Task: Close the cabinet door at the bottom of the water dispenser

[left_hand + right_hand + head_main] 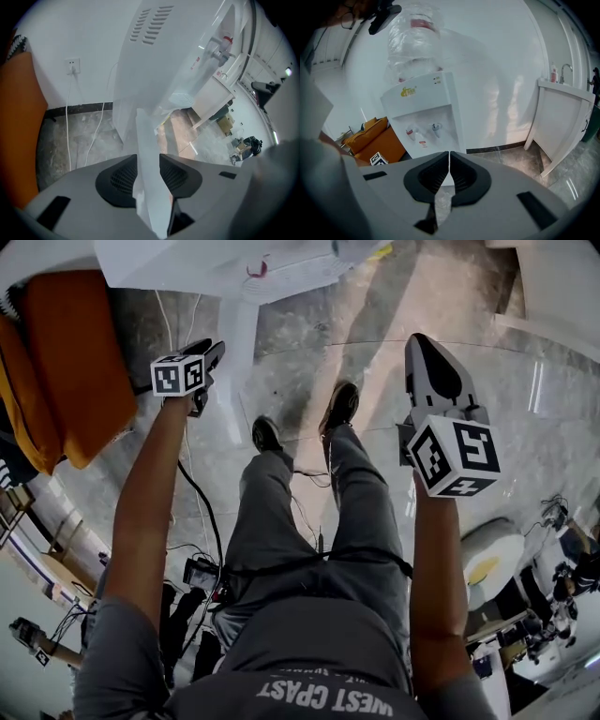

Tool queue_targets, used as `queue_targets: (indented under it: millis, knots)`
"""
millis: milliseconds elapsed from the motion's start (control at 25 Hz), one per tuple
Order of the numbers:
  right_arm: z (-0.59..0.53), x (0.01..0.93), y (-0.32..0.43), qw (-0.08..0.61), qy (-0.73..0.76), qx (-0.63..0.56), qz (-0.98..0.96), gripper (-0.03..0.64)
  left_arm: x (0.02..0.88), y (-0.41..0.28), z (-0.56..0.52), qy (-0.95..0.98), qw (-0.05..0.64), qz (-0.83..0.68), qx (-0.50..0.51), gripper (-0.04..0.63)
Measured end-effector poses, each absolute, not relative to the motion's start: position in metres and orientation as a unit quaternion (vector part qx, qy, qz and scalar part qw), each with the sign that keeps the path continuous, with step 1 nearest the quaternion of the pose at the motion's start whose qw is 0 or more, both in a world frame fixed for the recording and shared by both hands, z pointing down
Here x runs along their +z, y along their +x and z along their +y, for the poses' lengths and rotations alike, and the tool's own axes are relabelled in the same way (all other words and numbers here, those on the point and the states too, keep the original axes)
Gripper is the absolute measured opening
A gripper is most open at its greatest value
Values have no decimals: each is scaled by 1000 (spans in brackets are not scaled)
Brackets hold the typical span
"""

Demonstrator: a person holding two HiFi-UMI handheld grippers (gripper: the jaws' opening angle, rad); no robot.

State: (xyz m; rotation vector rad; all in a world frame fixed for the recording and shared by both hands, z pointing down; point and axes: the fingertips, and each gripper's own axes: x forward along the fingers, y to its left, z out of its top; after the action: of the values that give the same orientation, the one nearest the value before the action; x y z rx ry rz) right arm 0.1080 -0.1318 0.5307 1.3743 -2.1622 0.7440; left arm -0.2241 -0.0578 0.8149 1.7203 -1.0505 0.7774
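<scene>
The left hand-held gripper (147,158) points steeply down with its jaws apart, and the thin edge of the white cabinet door (146,133) stands between the pads. The door is swung open and reaches from the base of the water dispenser (159,61) at 12 o'clock toward the camera. In the head view this gripper sits at 10 o'clock, against the door's edge, with an orange sofa (70,362) at 9 o'clock. The right hand-held gripper (449,153) hangs at 2 o'clock in the head view, well apart from the door. Its jaws are together with nothing between them. It faces the dispenser's front, where the two taps (423,130) sit below the water bottle (415,37). The person's shoes (266,434) stand on the grey marbled floor (450,296).
</scene>
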Motion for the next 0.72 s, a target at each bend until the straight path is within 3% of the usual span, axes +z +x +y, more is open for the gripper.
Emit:
queue_targets:
  millis: [720]
  knots:
    - [-132,556,131,236,516,293,-770,31,837,-210,-53,685,517,-433,275,146]
